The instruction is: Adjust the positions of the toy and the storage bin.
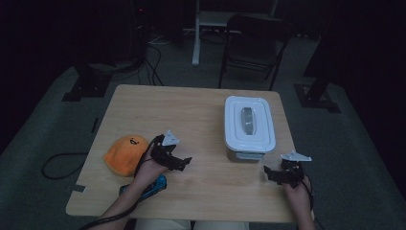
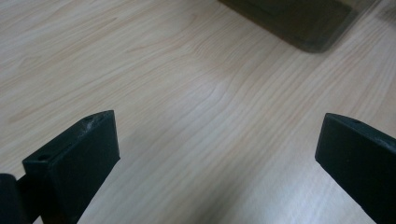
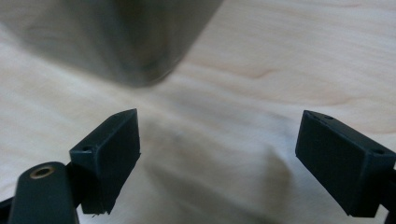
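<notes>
White lidded box (image 1: 249, 125) bears no legible writing

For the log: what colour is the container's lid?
White lid, clearest in the high view.

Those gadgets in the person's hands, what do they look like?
Each hand holds a black two-jaw tool. The left gripper and the right gripper both carry a pale grey three-cornered plate on top and trail a black cable. Seen close, the jaws are flat, matt black blocks with small screw holes. No sleeves are visible on the forearms.
</notes>
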`<state>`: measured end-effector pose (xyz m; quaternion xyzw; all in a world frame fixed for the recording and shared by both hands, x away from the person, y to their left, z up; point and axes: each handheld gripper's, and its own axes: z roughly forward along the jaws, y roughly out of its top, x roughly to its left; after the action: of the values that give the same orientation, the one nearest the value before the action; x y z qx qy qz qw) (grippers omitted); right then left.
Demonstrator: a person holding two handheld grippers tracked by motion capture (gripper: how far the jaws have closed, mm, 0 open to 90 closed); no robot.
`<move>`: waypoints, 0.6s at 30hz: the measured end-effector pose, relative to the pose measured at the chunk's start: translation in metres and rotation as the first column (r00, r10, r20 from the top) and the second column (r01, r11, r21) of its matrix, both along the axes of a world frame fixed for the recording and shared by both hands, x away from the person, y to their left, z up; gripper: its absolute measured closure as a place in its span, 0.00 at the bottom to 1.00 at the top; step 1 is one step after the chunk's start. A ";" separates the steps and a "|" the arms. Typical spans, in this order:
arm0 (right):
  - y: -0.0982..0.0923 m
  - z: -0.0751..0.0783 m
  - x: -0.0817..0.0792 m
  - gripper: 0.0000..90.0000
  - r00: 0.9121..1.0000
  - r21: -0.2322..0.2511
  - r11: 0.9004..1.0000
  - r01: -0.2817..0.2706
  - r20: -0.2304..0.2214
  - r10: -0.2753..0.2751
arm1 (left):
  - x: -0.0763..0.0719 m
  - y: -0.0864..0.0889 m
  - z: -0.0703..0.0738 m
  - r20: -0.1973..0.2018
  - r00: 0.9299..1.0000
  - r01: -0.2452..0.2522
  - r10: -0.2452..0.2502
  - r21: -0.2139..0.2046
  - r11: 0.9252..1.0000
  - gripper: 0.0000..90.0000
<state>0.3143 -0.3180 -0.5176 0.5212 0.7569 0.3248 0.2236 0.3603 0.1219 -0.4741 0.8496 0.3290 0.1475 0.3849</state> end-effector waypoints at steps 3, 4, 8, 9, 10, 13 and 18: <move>-0.005 0.002 0.006 0.15 1.000 0.024 1.000 0.016 0.011 -0.016 | 0.006 -0.009 -0.004 -0.005 1.000 0.005 -0.005 0.002 1.000 0.00; -0.006 0.002 0.009 0.15 1.000 0.021 0.999 0.026 0.017 -0.026 | 0.008 -0.012 -0.004 -0.005 1.000 0.006 -0.006 0.005 1.000 0.00; -0.008 0.005 0.020 0.15 0.999 0.022 0.999 0.043 0.024 -0.044 | 0.017 -0.027 -0.007 -0.009 1.000 0.010 -0.010 0.003 1.000 0.00; -0.009 0.006 0.022 0.15 0.999 0.018 0.999 0.047 0.026 -0.047 | 0.019 -0.030 -0.007 -0.008 1.000 0.011 -0.011 0.006 1.000 0.00; -0.009 0.006 0.024 0.15 0.998 0.019 0.999 0.049 0.027 -0.050 | 0.022 -0.036 -0.006 -0.001 1.000 0.016 -0.015 0.018 1.000 0.00; -0.011 0.008 0.030 0.15 0.998 0.029 0.998 0.052 0.032 -0.053 | 0.027 -0.045 -0.004 0.017 1.000 0.016 -0.017 0.018 1.000 0.00; -0.014 0.010 0.043 0.15 0.997 0.031 0.997 0.068 0.045 -0.069 | 0.048 -0.069 -0.005 0.010 1.000 0.006 -0.006 -0.008 1.000 0.00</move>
<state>0.3578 -0.3316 -0.5072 0.5424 0.7283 0.3402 0.2444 0.4079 0.0525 -0.4791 0.8484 0.3250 0.1494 0.3902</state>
